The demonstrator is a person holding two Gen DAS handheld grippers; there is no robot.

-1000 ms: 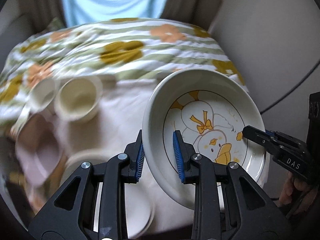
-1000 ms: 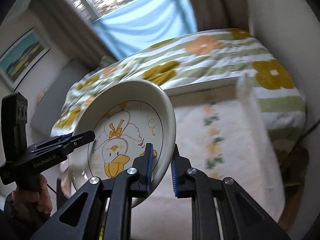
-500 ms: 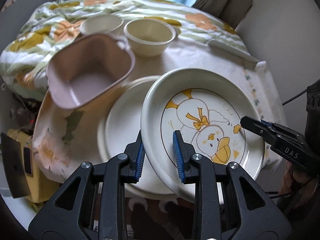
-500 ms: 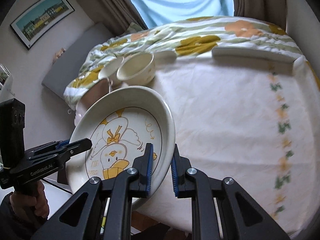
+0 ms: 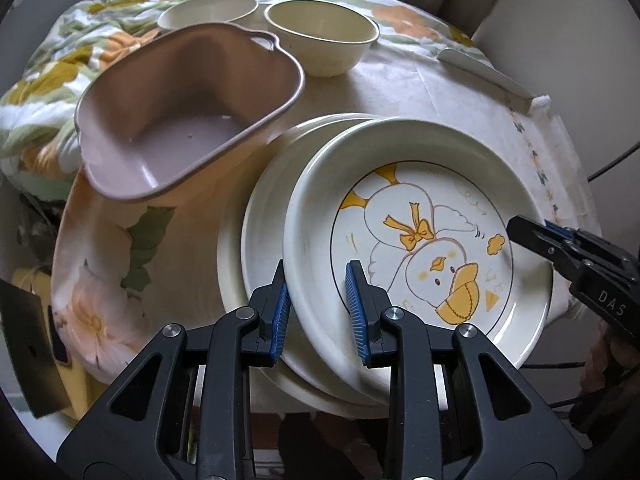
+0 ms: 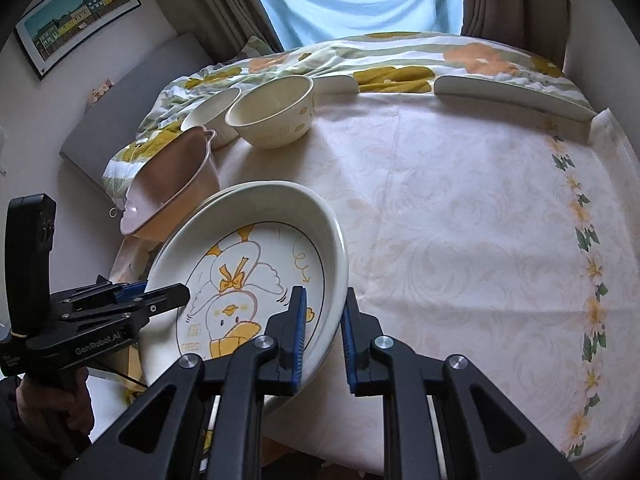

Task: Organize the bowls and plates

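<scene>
While both grippers clamp it, the duck plate (image 5: 416, 236) hangs tilted over the bench (image 6: 460, 220).
Left gripper (image 5: 316, 300): blue-padded fingers (image 5: 280, 308) closed narrow on the duck plate's near rim, one inside, one outside.
Right gripper (image 6: 323, 328): fingers (image 6: 298, 328) pinched tight on the opposite rim; in the left view it reaches in from the right edge.
Duck plate: just above a plain plate (image 5: 256, 248), overlapping it; whether they touch, I cannot tell.
Pink bowl (image 5: 188, 116): left of the plates, tipped.
Two cream bowls (image 5: 320, 36): side by side at the far end of the bench, upright, well apart from the plates.
Cloth (image 6: 480, 280): pale, flower border along the right.
Hand (image 6: 52, 404): grips the left gripper's handle, lower left in the right view.
</scene>
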